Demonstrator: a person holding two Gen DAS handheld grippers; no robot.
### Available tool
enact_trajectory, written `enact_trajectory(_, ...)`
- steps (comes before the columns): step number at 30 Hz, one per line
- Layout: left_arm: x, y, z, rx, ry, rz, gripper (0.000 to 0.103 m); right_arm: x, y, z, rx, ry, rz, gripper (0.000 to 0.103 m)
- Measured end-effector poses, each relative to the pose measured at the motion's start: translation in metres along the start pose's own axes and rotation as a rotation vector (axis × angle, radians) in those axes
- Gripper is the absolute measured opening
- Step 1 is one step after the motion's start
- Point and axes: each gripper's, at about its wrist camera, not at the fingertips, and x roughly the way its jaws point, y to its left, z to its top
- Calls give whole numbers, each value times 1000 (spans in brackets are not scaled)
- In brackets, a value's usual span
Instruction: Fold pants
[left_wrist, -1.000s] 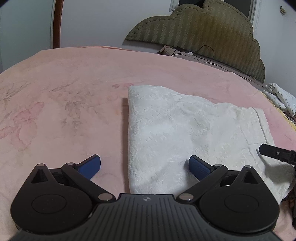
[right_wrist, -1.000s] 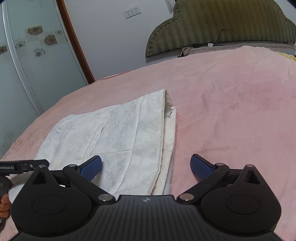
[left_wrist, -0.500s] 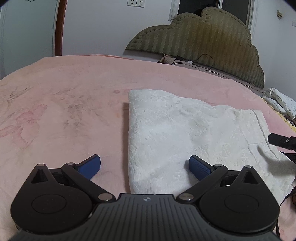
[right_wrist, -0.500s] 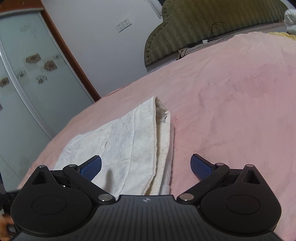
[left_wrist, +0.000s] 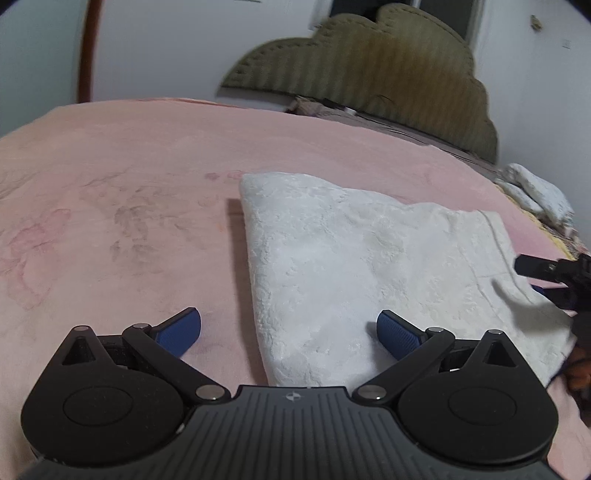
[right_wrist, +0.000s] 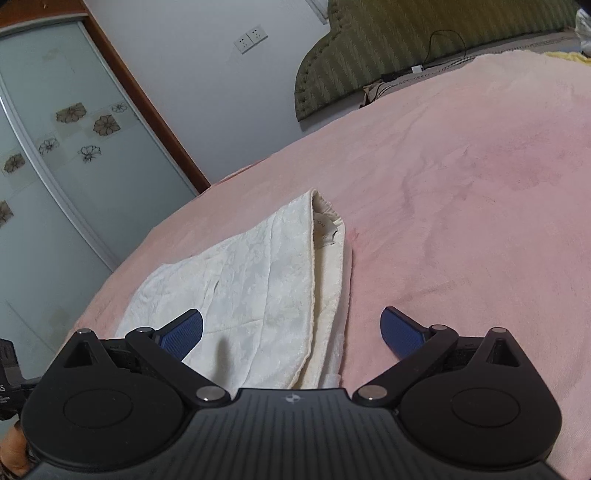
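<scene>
White textured pants (left_wrist: 369, 258) lie folded flat on the pink bed. In the right wrist view the pants (right_wrist: 258, 280) show their waistband end, with a label, at the far tip. My left gripper (left_wrist: 288, 328) is open and empty, above the near left corner of the fold. My right gripper (right_wrist: 291, 332) is open and empty, above the near right edge of the pants. The right gripper's black body (left_wrist: 550, 273) shows at the right edge of the left wrist view.
The pink blanket (left_wrist: 129, 192) covers the bed on all sides. An olive padded headboard (left_wrist: 369, 74) stands at the back, with a cable (right_wrist: 439, 48) along it. White bedding (left_wrist: 535, 192) lies at the far right. A glass sliding door (right_wrist: 55, 147) stands to the left.
Both grippers stayed open and empty. The right wrist view has tilted and pulled back, showing more of the door and wall. The left wrist view shifted slightly.
</scene>
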Motion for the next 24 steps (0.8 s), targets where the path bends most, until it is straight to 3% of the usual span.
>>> enact_trajectory(3, 0, 23, 6, -82, 4, -106, 103, 6, -1, 11, -3, 58, 17, 103)
enact_trajectory(7, 9, 45, 16, -197, 17, -215, 102, 22, 8, 16, -99, 149, 82, 103)
enact_trajectory(11, 21, 40, 23, -183, 32, -265, 100, 36, 21, 24, -173, 197, 81, 102)
enact_trajectory(12, 25, 36, 23, -174, 43, -293, 100, 38, 22, 26, -188, 202, 74, 93)
enact_trajectory(13, 28, 31, 23, -165, 44, -311, 99, 39, 23, 26, -209, 201, 50, 75)
enact_trajectory(15, 30, 16, 22, -138, 53, -328, 88, 36, 19, 28, -191, 196, 39, 55)
enact_trajectory(16, 29, 8, 22, -101, 42, -301, 81, 33, 17, 28, -176, 187, 51, 47)
enact_trajectory(18, 25, -4, 19, -15, 10, -195, 40, 25, 16, 24, -174, 166, 60, 40)
enact_trajectory(21, 16, -2, 17, -19, -40, -166, 22, 17, 24, 18, -196, 126, 54, 29)
enact_trajectory(24, 2, -12, 14, 35, -119, -134, 18, 9, 39, 16, -229, 78, 49, 21)
